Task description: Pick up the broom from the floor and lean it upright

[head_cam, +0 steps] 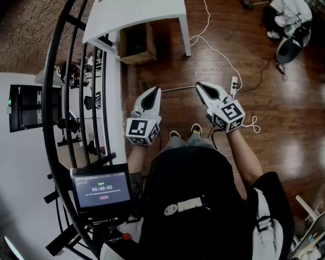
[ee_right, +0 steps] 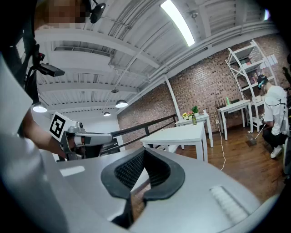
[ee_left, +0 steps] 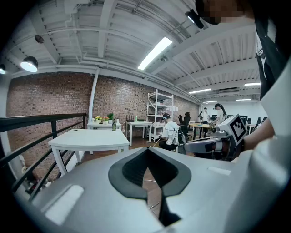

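A thin pale stick [head_cam: 179, 89], seemingly the broom's handle, lies on the wood floor between my two grippers; its ends and any broom head are hidden. My left gripper [head_cam: 152, 90] hangs in the air just left of it, jaws shut with nothing between them. My right gripper [head_cam: 199, 85] is held just right of it, also shut and empty. In the left gripper view the closed jaws [ee_left: 148, 149] point across the room, and the right gripper [ee_left: 213, 143] shows beside them. In the right gripper view the jaws [ee_right: 143, 150] are closed too.
A white table [head_cam: 137, 15] with a cardboard box [head_cam: 136, 43] under it stands ahead on the left, beside a black railing [head_cam: 81, 101]. A white cable [head_cam: 223, 56] runs to a power strip [head_cam: 234, 84]. A small screen [head_cam: 101, 189] sits at my left hip.
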{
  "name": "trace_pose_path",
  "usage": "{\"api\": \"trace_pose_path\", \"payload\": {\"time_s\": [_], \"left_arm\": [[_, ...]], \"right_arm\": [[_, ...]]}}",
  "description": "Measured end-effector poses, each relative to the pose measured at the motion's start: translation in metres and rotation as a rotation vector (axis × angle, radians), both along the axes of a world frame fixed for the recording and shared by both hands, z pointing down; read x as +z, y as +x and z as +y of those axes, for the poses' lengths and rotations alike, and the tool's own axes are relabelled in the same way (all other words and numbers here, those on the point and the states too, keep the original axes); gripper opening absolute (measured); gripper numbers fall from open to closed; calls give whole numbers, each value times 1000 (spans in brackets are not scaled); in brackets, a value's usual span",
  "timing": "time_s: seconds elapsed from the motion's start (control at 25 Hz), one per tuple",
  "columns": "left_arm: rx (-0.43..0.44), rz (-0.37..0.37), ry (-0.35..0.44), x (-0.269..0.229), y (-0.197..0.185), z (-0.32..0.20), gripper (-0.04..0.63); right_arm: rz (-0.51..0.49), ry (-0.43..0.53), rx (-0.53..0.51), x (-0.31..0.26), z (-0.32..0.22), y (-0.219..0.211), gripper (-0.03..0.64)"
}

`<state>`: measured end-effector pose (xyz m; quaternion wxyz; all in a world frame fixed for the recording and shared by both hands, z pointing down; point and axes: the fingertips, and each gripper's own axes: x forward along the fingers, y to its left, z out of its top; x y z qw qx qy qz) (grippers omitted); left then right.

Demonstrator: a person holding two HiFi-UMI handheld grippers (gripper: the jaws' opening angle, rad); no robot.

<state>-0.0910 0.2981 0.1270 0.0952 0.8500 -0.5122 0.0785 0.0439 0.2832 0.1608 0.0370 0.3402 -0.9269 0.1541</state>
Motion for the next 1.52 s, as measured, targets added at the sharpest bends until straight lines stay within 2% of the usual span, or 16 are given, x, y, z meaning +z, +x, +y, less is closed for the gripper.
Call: {"api": "trace_pose_path", "payload": {"time_s": [0.12, 0.44, 0.84, 1.2, 1.4, 1.52], "left_arm": [[-15, -18, 11, -2, 0, -5, 18], [-16, -10, -13, 11, 5, -25, 18], [76, 38, -40, 32, -4, -96, 18], [215, 55, -95, 56, -9, -169, 18], [373, -21, -156, 107, 6, -197, 18], [530, -103, -266, 154, 25, -204, 18]], "right_arm": [[-4, 4, -7, 0, -8, 4, 4], [-9, -18, 5, 12, -28, 10, 5], [62, -54, 30, 31, -82, -11, 3], [160, -130, 58, 43, -143, -33, 5], [217, -177, 72, 64, -161, -30, 5], [232, -199, 82, 80, -176, -25, 3]]}}
